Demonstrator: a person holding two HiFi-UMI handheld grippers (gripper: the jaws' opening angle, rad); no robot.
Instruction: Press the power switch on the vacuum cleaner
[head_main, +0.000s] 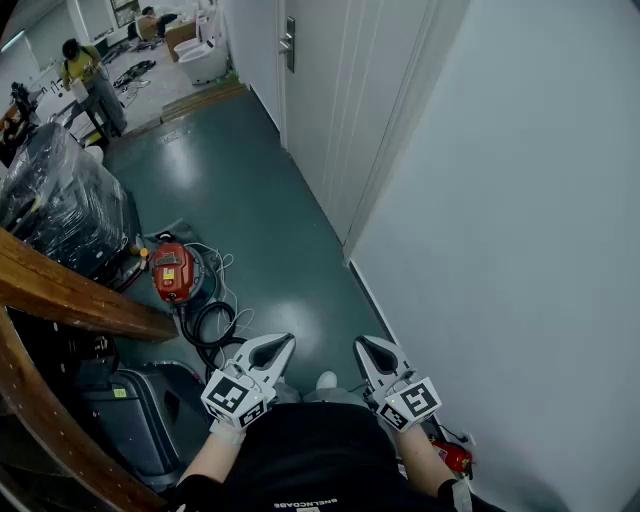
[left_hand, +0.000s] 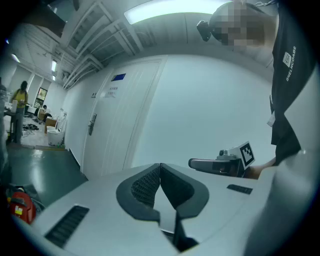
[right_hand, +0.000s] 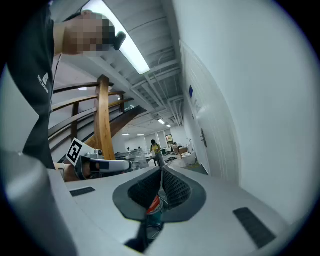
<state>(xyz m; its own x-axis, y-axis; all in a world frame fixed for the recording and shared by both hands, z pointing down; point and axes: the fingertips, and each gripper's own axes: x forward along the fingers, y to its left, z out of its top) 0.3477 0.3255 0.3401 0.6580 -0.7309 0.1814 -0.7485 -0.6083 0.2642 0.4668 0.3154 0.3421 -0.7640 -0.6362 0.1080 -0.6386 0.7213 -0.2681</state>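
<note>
The red vacuum cleaner (head_main: 173, 271) sits on the green floor ahead and to the left, with its black hose (head_main: 208, 325) coiled just in front of it. Both grippers are held low near my body, well short of the vacuum. My left gripper (head_main: 283, 343) is shut and holds nothing, and my right gripper (head_main: 366, 345) is shut and empty too. In the left gripper view the jaws (left_hand: 160, 165) meet, with the vacuum cleaner (left_hand: 20, 207) at the lower left. In the right gripper view the shut jaws (right_hand: 161, 170) show a strip of the red vacuum cleaner (right_hand: 153, 204) behind them.
A wooden stair rail (head_main: 60, 290) runs along the left, with a dark grey case (head_main: 130, 412) under it. A plastic-wrapped black load (head_main: 50, 200) stands behind the vacuum. White doors (head_main: 320, 100) and a white wall (head_main: 520, 230) close the right. A person (head_main: 88, 78) stands far off.
</note>
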